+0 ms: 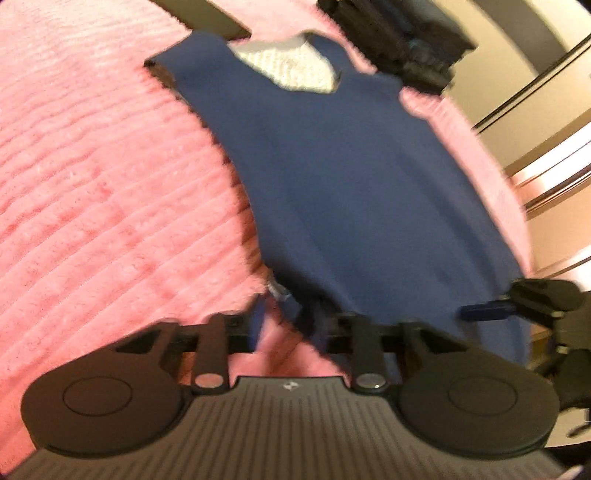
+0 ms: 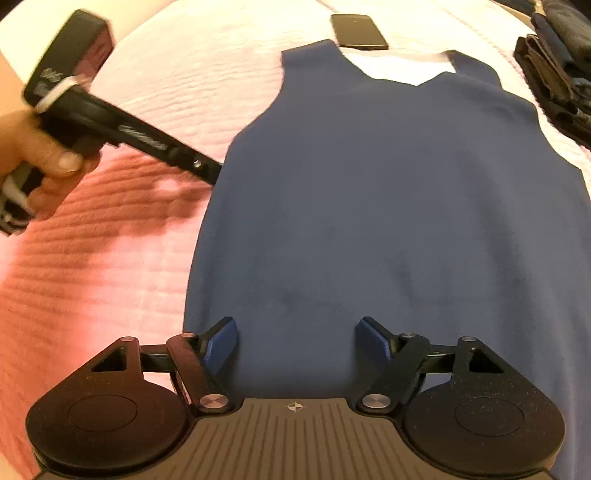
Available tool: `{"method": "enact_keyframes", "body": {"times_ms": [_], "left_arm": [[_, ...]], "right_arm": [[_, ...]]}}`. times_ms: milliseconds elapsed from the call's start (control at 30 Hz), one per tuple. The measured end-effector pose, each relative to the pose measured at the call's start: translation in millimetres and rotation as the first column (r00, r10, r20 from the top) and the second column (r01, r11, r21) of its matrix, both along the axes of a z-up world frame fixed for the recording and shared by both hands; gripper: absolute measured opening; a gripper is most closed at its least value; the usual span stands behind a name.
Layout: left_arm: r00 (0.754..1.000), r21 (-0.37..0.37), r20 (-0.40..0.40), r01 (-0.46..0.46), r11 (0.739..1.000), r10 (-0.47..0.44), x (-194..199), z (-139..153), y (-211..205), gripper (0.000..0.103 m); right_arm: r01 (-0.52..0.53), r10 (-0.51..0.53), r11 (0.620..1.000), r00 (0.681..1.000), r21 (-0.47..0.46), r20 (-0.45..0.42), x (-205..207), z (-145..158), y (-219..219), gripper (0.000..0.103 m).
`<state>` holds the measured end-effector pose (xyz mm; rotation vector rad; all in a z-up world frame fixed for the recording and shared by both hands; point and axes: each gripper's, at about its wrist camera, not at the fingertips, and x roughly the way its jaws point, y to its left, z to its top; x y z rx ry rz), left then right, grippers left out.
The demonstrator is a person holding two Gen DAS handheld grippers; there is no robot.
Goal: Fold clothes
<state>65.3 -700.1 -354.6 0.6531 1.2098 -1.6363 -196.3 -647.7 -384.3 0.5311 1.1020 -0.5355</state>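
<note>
The whole left wrist view is smeared by motion blur, so the left tool [image 1: 291,325] shows no clear fingertips and how they stand cannot be told; a fold of the navy tank top [image 1: 354,206] covers that spot. In the right wrist view the left tool's tip runs under the garment's edge and is hidden there. The hand [image 2: 33,158] gripping it is cut off by the left border. The top's lower hem is hidden behind the right tool [image 2: 295,343] body. Dark folded items [image 2: 554,74] at the upper right run out of the picture. The black flat object [image 2: 358,31] beyond the straps is too small to identify.
</note>
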Motion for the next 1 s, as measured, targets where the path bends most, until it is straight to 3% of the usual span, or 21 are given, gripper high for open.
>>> {"method": "enact_keyframes", "body": {"times_ms": [133, 267, 400, 533, 633, 800, 900, 1000], "left_arm": [[0.996, -0.014, 0.082, 0.048, 0.999, -0.046, 4, 13, 12, 0.0], [0.988, 0.014, 0.149, 0.026, 1.0, -0.028, 17, 10, 26, 0.0], [0.992, -0.013, 0.127, 0.016, 1.0, -0.015, 22, 21, 34, 0.0], [0.99, -0.043, 0.12, 0.079, 0.996, -0.074, 1, 34, 48, 0.0], [0.984, -0.051, 0.125, 0.132, 0.99, -0.125, -22, 37, 68, 0.0], [0.987, -0.047, 0.06, 0.15, 0.988, -0.148, -65, 33, 99, 0.0], [0.993, -0.031, -0.002, 0.114, 0.993, -0.114, -87, 28, 106, 0.003], [0.997, -0.019, -0.055, 0.045, 0.999, -0.046, -99, 19, 107, 0.014]], "right_arm": [[-0.001, 0.001, 1.0, 1.0, 0.028, 0.018, -13, 11, 21, 0.076], [-0.081, 0.072, 0.992, 0.993, 0.099, 0.091, -14, 10, 49, 0.076], [-0.154, 0.109, 0.966, 0.971, 0.208, 0.213, -3, -5, 59, 0.076], [0.016, -0.063, 0.962, 0.985, 0.273, 0.163, -29, -30, 30, 0.075], [0.055, -0.08, 0.982, 0.988, 0.182, 0.131, -57, -21, 16, 0.075], [0.059, -0.085, 0.981, 0.988, 0.186, 0.132, -74, -16, 12, 0.075], [0.075, -0.098, 0.981, 0.987, 0.177, 0.126, -76, -14, 17, 0.076], [0.099, -0.118, 0.979, 0.988, 0.179, 0.099, -80, -15, 30, 0.076]]}}
